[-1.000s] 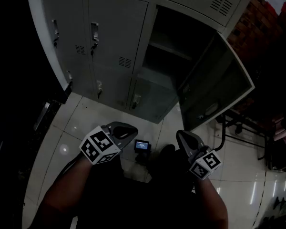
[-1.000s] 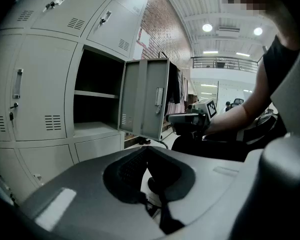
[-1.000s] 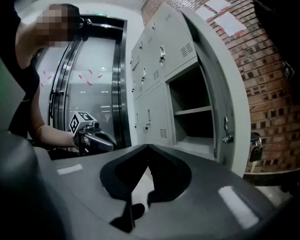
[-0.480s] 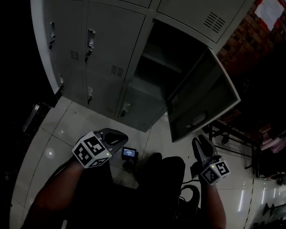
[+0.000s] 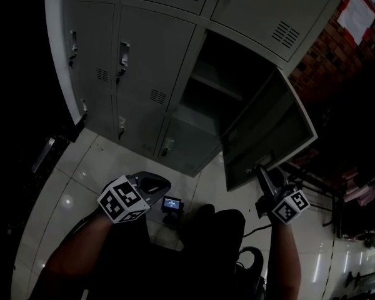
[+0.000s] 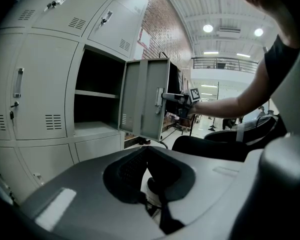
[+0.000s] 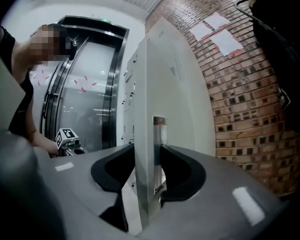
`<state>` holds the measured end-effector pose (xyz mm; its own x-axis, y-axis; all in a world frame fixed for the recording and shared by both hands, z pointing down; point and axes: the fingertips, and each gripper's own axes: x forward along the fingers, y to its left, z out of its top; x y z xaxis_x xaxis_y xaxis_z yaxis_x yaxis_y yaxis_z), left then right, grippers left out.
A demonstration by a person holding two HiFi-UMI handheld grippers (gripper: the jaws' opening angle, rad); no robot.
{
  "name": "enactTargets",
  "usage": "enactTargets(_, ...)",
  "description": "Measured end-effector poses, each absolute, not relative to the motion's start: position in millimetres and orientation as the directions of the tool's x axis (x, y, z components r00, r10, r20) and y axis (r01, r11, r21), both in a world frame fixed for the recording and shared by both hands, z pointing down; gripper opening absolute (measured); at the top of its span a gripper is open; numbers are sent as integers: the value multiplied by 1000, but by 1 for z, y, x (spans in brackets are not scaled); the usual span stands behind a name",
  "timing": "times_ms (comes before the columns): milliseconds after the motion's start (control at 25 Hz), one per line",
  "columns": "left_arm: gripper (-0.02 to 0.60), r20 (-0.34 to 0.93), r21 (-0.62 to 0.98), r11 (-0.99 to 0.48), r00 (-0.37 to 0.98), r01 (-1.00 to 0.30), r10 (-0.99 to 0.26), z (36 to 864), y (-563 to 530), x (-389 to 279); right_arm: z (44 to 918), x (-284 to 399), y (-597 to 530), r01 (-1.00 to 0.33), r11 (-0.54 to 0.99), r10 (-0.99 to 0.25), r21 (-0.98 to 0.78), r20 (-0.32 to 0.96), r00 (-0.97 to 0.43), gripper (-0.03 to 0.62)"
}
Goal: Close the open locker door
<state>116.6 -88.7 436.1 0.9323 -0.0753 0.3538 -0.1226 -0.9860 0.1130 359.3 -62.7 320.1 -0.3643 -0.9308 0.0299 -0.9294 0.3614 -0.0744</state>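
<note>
Change: right gripper (image 5: 260,170) is up from its low, near position at the free edge of door (image 5: 269,127), right of centre | jaws just opening, spread astride that edge, no clamp | left gripper (image 5: 155,184) near left, fingers pressed together, empty | door wide open; swing-shut likely next.

Brick wall (image 5: 328,49) with white paper sheets (image 5: 357,14), glossy tiled floor (image 5: 81,174), small lit-screen device (image 5: 171,204)

Nothing legible in any view.
The paper sheets (image 7: 217,31) on the brick wall (image 7: 240,109) at far right are too small to read; the left cube (image 5: 122,200) and right cube (image 5: 290,206) carry only black-and-white square patterns; the small lit screen (image 5: 171,203) on the near floor (image 5: 81,167) is blurred.
</note>
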Motion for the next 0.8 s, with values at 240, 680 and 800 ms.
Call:
enactTargets(240,12,353,118,-985,932,-126,-77,436,-89,117,321,322,-73,-899,437,-898,-26,42,-438,160)
enactTargets(680,12,349,127,-984,934,-126,-75,434,-87,118,319,227,-152,-887,462,-887,-1,22,-461,123)
enactTargets(800,12,343,133,-983,936,-128,-75,432,-88,117,317,210,-186,-899,439,-899,2,15,-438,126)
